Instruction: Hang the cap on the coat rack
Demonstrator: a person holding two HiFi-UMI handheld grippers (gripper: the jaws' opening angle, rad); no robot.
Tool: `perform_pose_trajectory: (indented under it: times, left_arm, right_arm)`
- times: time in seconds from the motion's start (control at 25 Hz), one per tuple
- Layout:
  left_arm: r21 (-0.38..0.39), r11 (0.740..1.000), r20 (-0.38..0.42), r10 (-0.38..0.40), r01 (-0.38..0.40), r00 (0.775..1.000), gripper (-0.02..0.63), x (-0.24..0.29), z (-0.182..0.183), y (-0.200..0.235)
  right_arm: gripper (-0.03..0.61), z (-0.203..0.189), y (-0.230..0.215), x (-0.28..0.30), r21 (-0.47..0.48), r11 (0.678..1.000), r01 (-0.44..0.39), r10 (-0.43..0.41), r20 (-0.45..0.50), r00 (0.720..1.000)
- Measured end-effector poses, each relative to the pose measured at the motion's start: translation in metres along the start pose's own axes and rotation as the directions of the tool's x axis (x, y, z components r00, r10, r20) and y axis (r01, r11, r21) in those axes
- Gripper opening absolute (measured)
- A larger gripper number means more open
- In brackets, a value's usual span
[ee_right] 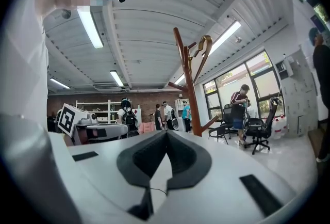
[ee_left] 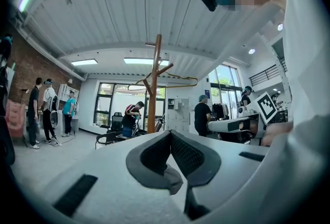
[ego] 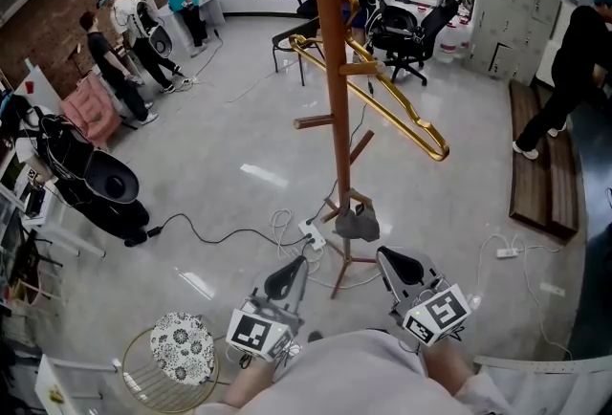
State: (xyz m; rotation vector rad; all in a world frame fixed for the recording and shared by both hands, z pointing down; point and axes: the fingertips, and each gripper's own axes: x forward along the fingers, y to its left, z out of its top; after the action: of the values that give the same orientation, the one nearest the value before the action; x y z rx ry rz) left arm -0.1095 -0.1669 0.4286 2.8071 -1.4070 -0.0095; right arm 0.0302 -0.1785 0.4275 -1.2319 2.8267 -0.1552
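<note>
The left gripper (ego: pixel 292 274) and the right gripper (ego: pixel 392 260) were both shut tight, pads together with nothing between them, held low by the person's body. The grey cap (ego: pixel 359 226) hung from a low peg of the coat rack (ego: pixel 333 69) just ahead, clear of both grippers.

Bright w/ ceiling lights (ee_right: pixel 92 27), fisheye edges

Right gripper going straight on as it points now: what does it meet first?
Probably the coat rack: its pole stands just right of where the right gripper aims, nothing nearer; it might slip past.
</note>
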Motion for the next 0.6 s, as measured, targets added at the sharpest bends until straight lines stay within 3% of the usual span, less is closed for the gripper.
perform_pose_trajectory:
  times: [0.6]
  left_arm:
    - [0.003,1.0,-0.019,-0.026,0.027,0.999,0.009,0.0038,-0.0054,-0.005]
  right_arm:
    - [0.012,-0.0078,-0.0011,0.0016,0.004,1.0,-0.004,0.004,-0.012,1.0]
